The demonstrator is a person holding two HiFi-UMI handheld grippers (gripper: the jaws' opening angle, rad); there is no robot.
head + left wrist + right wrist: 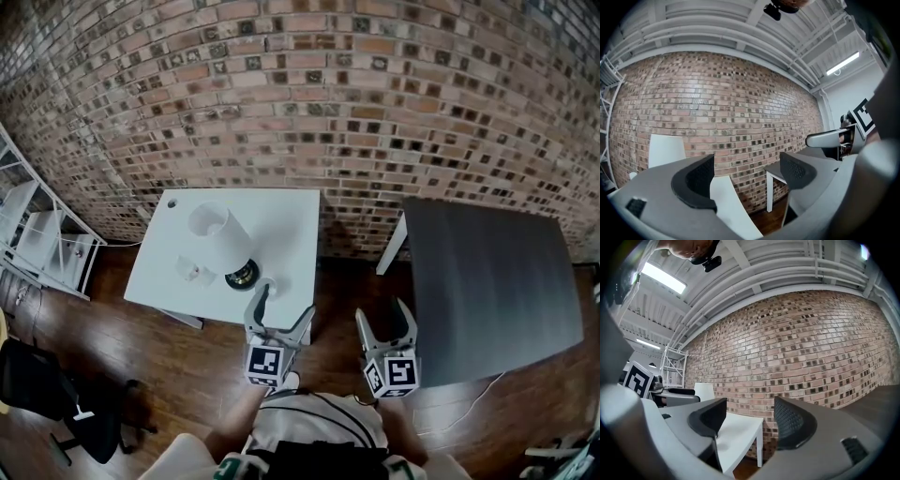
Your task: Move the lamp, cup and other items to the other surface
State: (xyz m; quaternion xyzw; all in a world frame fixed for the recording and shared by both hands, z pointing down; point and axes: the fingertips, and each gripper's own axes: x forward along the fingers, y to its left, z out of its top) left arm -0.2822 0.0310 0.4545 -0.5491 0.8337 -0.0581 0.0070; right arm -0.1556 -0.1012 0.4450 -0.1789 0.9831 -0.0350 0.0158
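Note:
A lamp with a white shade (217, 230) and a black base (242, 276) stands on the white table (281, 225). Beside the base are a small white item (192, 272) and a small white cup-like thing (265, 284) at the front edge. My left gripper (286, 302) hovers just before that edge, open and empty. My right gripper (382, 311) is open and empty over the floor between the two tables. The dark grey table (487, 281) stands to the right. In the left gripper view the lamp shade (665, 150) shows left of the open gripper (747, 176). The right gripper (750, 420) faces the white table's corner (736, 432).
A brick wall (356, 103) runs behind both tables. A white metal shelf (37, 234) stands at the left, with a black office chair (47, 384) in front of it. A thin cable (469, 398) lies on the wooden floor by the dark table.

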